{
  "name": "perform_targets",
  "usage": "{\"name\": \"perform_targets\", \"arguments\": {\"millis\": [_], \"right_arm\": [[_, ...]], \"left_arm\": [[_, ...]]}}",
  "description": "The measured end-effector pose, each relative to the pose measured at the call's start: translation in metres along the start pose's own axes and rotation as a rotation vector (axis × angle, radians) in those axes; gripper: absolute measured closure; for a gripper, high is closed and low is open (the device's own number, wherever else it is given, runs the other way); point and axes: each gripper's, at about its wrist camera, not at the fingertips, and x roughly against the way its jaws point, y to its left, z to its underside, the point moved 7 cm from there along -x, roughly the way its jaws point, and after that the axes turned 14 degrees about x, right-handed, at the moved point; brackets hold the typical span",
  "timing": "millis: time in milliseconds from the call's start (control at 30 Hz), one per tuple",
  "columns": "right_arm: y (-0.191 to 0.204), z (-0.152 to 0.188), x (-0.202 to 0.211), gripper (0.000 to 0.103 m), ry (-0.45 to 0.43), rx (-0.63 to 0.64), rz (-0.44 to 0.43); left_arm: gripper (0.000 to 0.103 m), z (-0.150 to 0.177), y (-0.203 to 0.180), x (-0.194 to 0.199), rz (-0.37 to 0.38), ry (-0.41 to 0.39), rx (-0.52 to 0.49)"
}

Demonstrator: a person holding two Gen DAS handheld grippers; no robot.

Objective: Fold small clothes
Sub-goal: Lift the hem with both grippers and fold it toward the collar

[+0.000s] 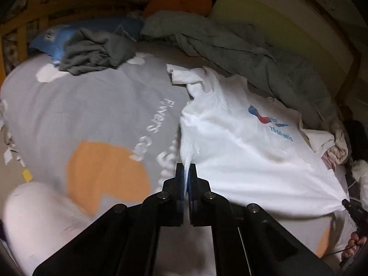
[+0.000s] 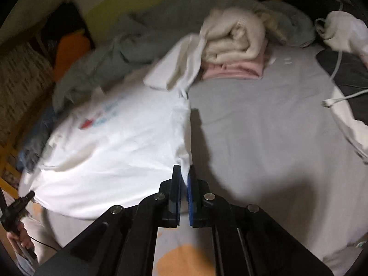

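Left wrist view: grey bedsheet [image 1: 96, 105] with orange and white patches and white lettering, dim room, wooden bed frame [image 1: 20, 30] at the far left edge. White T-shirt [image 1: 241, 142] spread flat on the sheet, printed logo facing up, sleeve bunched at the far end. Left gripper [image 1: 186, 172] pinched on the shirt's near hem — cloth drawn taut between the blue pads. Right gripper [image 2: 185, 174] likewise clamped on the opposite hem corner. Crumpled dark grey garment [image 1: 96, 50] beyond, well apart from the shirt; grey-green duvet [image 1: 241, 46] heaped along the far side, just beside the shirt. Right wrist view: folded cream cloth [image 2: 234, 39] stacked on pink cloth [image 2: 234, 70], white cable [image 2: 340, 96] near the right edge.
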Motion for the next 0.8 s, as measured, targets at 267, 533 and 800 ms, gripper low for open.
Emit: {"name": "perform_targets", "arguments": {"millis": [267, 533, 800], "right_arm": [[0.008, 0.062, -0.014, 0.086, 0.173, 0.086, 0.139], [0.004, 0.0, 0.025, 0.041, -0.024, 0.115, 0.187], [0.009, -0.046, -0.063, 0.044, 0.102, 0.074, 0.013]], "left_arm": [[0.076, 0.043, 0.024, -0.038, -0.218, 0.119, -0.138], [0.017, -0.02, -0.015, -0.015, -0.162, -0.072, -0.197], [0.081, -0.035, -0.032, -0.097, -0.103, 0.158, -0.201]]}}
